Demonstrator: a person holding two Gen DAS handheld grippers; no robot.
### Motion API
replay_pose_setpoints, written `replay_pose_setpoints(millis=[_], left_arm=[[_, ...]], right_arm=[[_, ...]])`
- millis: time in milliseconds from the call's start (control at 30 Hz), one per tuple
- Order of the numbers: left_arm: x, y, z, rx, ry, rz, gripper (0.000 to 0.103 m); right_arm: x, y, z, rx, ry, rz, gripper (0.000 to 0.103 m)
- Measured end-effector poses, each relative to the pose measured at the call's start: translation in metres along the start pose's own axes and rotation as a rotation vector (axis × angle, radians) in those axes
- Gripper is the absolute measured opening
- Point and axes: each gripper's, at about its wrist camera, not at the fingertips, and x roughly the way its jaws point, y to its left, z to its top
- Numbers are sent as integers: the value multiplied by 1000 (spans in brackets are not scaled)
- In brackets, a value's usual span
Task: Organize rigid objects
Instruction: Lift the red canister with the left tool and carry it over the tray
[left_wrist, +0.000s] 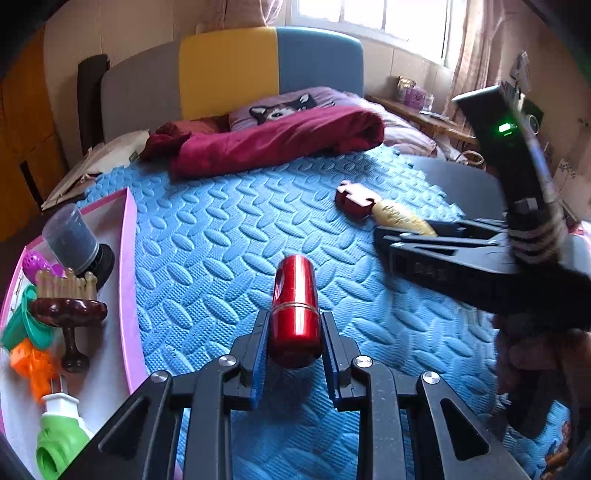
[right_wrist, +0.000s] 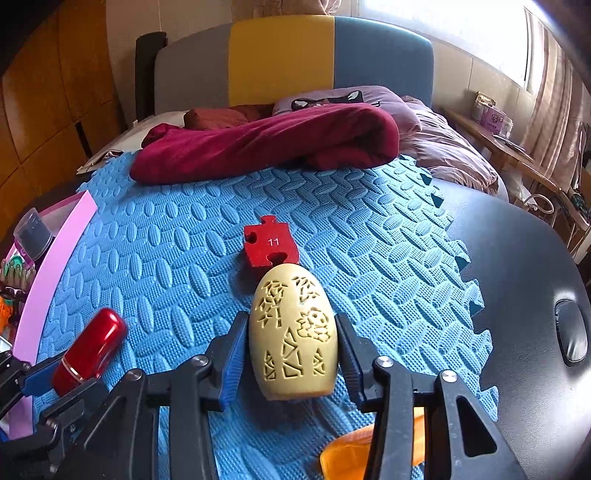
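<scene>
Two grippers each bracketed something: left gripper (left_wrist: 295, 332) clamped the red cylinder (left_wrist: 294, 310); right gripper (right_wrist: 291, 347) squeezed the carved egg (right_wrist: 293, 332) (both mid-finger).

Glossy red cylinder (left_wrist: 294, 310), carved cream egg (right_wrist: 293, 338) and red puzzle piece (right_wrist: 269, 245) numbered 11, lying on the blue foam mat (right_wrist: 166, 258), egg touching piece.
</scene>
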Motion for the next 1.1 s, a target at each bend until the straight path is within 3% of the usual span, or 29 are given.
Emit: replay_pose_setpoints(millis=[467,1100], left_arm=[[-62,8,1,-12,-98,0,27],[-107,42,-12,-82,-132,23,27]], right_arm=[[0,2,0,-4,-8,-3,46],[0,2,0,-6,-9,-5,46]])
